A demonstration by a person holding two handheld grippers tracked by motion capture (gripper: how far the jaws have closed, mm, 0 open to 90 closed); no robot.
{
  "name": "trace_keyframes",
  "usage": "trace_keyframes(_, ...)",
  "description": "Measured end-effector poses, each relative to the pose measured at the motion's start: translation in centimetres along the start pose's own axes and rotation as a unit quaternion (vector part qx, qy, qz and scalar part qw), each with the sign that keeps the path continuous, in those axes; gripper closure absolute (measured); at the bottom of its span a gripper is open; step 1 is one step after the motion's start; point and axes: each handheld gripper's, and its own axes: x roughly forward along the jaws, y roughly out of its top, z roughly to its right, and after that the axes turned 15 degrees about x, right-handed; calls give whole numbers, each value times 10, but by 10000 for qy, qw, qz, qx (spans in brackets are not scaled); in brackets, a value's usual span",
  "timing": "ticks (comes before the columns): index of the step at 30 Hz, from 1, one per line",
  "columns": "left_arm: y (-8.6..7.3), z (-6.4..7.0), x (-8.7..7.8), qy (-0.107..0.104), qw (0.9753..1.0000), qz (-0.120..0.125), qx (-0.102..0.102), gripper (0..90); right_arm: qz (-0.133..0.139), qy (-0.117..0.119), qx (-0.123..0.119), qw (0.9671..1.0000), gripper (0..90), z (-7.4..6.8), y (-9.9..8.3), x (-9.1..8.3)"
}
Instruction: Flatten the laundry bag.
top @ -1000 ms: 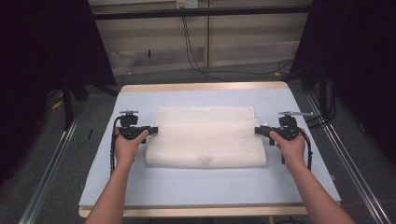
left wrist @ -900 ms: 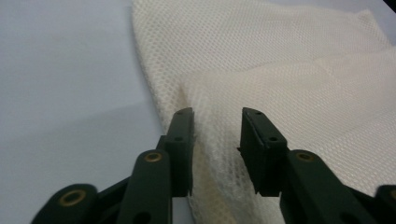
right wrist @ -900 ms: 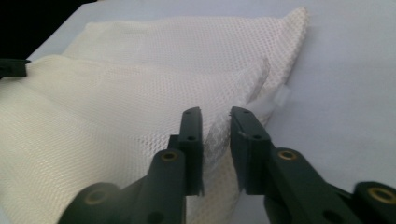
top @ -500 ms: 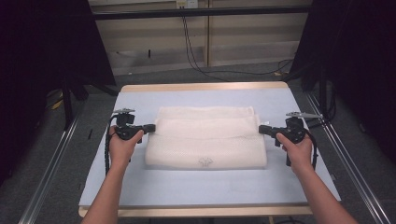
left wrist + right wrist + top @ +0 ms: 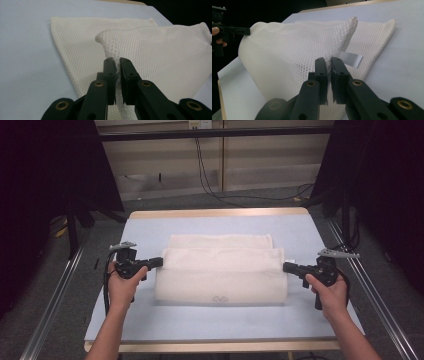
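The white mesh towel point(image 5: 220, 270) lies stretched between the two tongs, its long axis running from one to the other, a folded layer lifted over the flat part beyond. The left gripper point(image 5: 117, 62) is clamped on its near left corner, the right gripper point(image 5: 328, 62) on the opposite end, beside a small grey label point(image 5: 350, 58); both are equally close. The weave is open, honeycombed, soft and limp. Any further fold looks to turn on both ends travelling together. Beneath lies a pale blue table cover point(image 5: 310, 320).
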Motion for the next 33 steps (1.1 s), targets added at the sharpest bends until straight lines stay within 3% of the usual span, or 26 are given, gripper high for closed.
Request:
trace_keyframes(8, -19, 9, -7, -93, 9998, -191, 23, 847, -270, 84, 29, 9996, 851, 1, -20, -9)
trace_keyframes(11, -32, 12, -10, -198, 9994, -258, -67, 847, -418, 45, -3, 9991, 852, 0, -27, -11)
trace_keyframes(15, -42, 14, -10, -236, 9986, -481, -35, 847, -611, -3, -28, 9981, 852, -1, -34, -11)
trace_keyframes(20, -47, 18, -10, -234, 9980, -586, 6, 847, -869, -89, 36, 9962, 851, 1, -46, -12)
trace_keyframes(23, -48, 21, -9, -210, 9976, -657, -28, 846, -1003, -176, 25, 9948, 850, 1, -50, -11)
trace_keyframes(26, -51, 23, -7, -202, 9963, -835, 65, 846, -1202, -362, 14, 9921, 843, -2, -55, -7)
trace_keyframes(28, -52, 26, -4, -137, 9938, -1080, 214, 844, -1229, -447, -19, 9914, 834, -3, -57, -6)
trace_keyframes(29, -52, 26, -4, -137, 9938, -1080, 214, 843, -1229, -447, -19, 9914, 834, -3, -57, -6)
trace_keyframes(31, -53, 27, -1, -110, 9928, -1165, 253, 835, -1260, -640, -158, 9898, 779, -4, -57, -5)
trace_keyframes(33, -54, 27, 1, -69, 9922, -1207, 307, 823, -1207, -757, -138, 9897, 738, -4, -58, -5)
